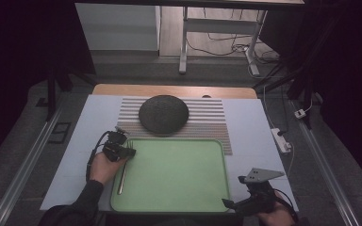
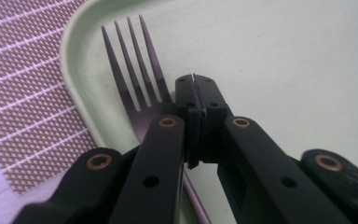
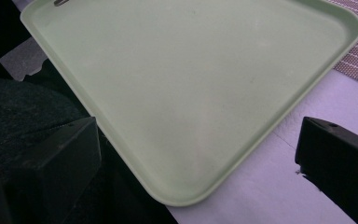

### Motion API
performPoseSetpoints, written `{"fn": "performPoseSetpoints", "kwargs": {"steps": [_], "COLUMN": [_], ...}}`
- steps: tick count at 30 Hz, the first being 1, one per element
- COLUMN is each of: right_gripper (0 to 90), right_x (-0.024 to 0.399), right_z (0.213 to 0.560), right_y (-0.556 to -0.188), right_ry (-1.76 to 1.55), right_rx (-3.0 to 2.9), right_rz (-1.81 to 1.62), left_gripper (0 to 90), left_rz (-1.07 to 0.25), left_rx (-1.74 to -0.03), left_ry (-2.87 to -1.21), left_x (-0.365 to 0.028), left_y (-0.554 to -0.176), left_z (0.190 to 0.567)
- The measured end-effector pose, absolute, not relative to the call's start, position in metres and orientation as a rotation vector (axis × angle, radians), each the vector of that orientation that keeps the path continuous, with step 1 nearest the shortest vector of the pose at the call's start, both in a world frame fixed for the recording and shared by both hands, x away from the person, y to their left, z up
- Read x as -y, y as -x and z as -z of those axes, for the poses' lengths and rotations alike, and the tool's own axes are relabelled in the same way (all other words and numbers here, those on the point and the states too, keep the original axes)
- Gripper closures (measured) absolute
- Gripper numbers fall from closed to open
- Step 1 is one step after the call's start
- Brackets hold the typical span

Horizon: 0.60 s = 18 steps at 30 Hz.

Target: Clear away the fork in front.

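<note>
Your tray (image 1: 179,174), pale green and the biggest thing on the table (image 1: 250,127), lies at 6 o'clock of the dark round lid-like dome (image 1: 163,114) on the striped mat (image 1: 207,120). Along the tray's 9 o'clock rim lies the fork (image 2: 135,70), tines toward 12 o'clock in the left gripper view. Your left gripper (image 2: 196,93) sits over the fork's neck with its jaws brought fully together; whether they pinch the metal or merely rest beside it cannot be told, since the neck runs under the left jaw. Your right gripper (image 1: 238,195) waits at the tray's 5 o'clock corner, jaws wide apart, nothing between them.

Expect the fork to be light, stiff and slick: thin metal on smooth plastic, likely to skate or swivel. Take it at the neck or mid-handle, across the flat, not by the tines.

Hard to read: the handle is cut off beneath the jaws, its end a mere glint in the right gripper view. What the dome is stays unclear in the dim light.
</note>
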State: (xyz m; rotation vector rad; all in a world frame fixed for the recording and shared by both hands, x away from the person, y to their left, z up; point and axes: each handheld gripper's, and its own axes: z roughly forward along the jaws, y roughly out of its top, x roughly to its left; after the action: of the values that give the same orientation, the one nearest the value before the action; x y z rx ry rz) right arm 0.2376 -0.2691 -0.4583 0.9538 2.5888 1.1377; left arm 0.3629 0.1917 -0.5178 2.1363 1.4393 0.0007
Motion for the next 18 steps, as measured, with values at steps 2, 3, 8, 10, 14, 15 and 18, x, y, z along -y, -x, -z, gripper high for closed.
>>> {"fn": "performPoseSetpoints", "kwargs": {"steps": [2,3,8,10,14,15,18], "right_gripper": [2.8,2.8,2.8,2.8,2.8,2.8,2.7], "right_x": [0.270,0.270,0.270,0.270,0.271,0.271,0.271], "right_z": [0.458,0.458,0.458,0.458,0.458,0.458,0.458], "right_y": [-0.238,-0.238,-0.238,-0.238,-0.239,-0.239,-0.239], "right_ry": [-0.956,-0.958,-0.967,-0.966,-0.967,-0.967,-0.973], "right_rx": [-2.587,-2.587,-2.585,-2.588,-2.594,-2.596,-2.599], "right_rz": [-1.138,-1.144,-1.154,-1.156,-1.169,-1.172,-1.174], "left_gripper": [84.3,81.7,68.2,64.0,54.9,52.3,40.6], "left_rz": [-0.020,-0.029,-0.082,-0.093,-0.107,-0.106,-0.115], "left_rx": [-1.418,-1.404,-1.357,-1.339,-1.285,-1.264,-1.202], "left_ry": [-2.123,-2.121,-2.132,-2.142,-2.157,-2.152,-2.139], "left_x": [-0.193,-0.193,-0.192,-0.192,-0.191,-0.192,-0.194], "left_y": [-0.361,-0.361,-0.356,-0.353,-0.345,-0.343,-0.336], "left_z": [0.514,0.512,0.505,0.502,0.496,0.494,0.487]}}
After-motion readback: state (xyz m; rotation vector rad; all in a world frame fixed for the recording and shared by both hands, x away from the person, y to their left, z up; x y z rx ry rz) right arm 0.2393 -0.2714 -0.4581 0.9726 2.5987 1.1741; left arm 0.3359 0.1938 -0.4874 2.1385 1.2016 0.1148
